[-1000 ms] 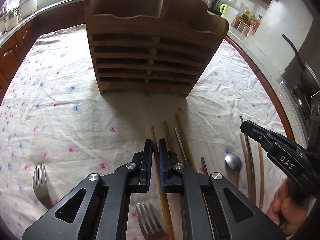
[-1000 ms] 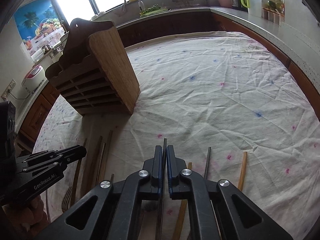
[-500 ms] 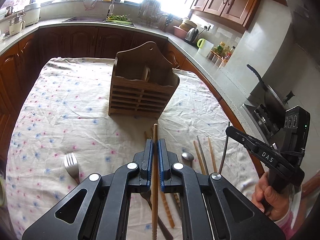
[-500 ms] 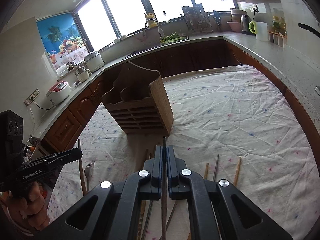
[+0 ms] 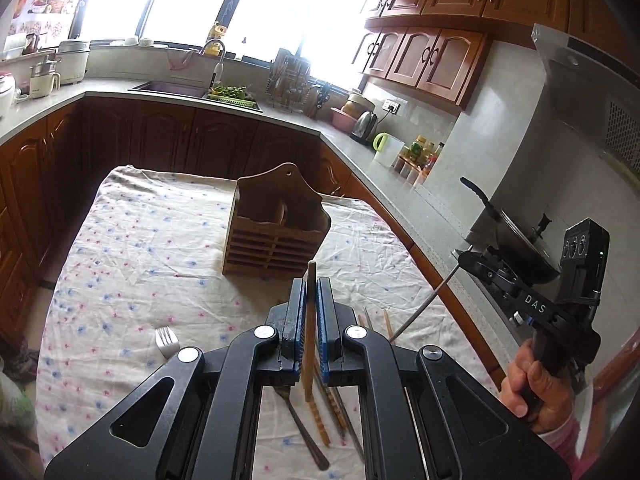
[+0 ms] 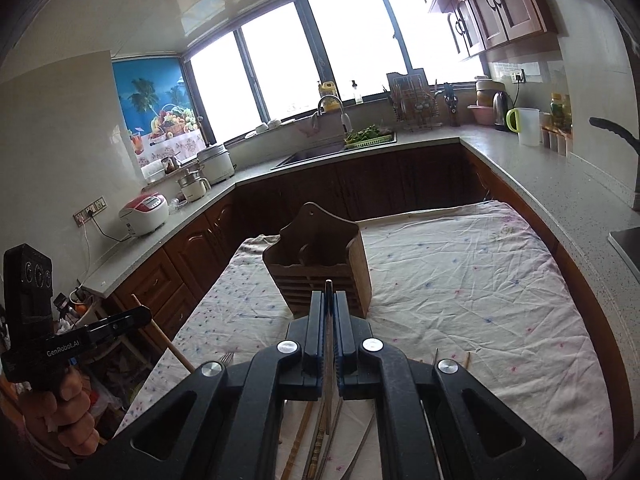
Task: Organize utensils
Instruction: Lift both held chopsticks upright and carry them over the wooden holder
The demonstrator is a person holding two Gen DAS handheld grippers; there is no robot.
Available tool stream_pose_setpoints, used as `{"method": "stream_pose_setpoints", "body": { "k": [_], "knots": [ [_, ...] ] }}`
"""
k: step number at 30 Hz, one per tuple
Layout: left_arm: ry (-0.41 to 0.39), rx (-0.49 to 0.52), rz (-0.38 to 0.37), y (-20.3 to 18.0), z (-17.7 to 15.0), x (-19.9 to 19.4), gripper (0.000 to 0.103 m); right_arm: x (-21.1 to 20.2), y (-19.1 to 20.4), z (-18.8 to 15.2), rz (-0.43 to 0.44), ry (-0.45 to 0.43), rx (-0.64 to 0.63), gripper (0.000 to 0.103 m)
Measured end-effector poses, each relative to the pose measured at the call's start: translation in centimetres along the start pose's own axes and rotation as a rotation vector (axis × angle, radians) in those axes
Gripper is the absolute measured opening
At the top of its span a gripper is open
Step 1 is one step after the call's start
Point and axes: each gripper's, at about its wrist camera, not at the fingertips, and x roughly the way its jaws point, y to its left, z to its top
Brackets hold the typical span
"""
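A slatted wooden utensil holder stands upright mid-table on the flowered cloth; it also shows in the right wrist view. My left gripper is shut on a wooden chopstick and holds it high above the table, short of the holder. My right gripper is shut on a thin metal chopstick, also raised; it shows from the side in the left wrist view. Loose chopsticks and a fork lie on the cloth below.
Another fork lies on the cloth at the left. More chopsticks lie at the right. A pan sits on the stove right of the table. Kitchen counters surround the table.
Both grippers have risen well above the table, each lifting its chopstick off the cloth. The holder now looks smaller and farther away.
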Motion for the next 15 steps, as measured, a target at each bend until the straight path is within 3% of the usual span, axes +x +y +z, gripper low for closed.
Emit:
{"method": "stream_pose_setpoints", "body": {
  "k": [9,15],
  "knots": [
    [-0.059,-0.007,0.014,0.8,2.1,-0.4,0.004,0.6,0.5,2.0,0.011,-0.039,-0.022,0.004],
    [-0.147,0.006,0.023,0.8,5.5,-0.6,0.004,1.7,0.5,4.1,0.020,-0.073,-0.015,0.004]
  ]
}}
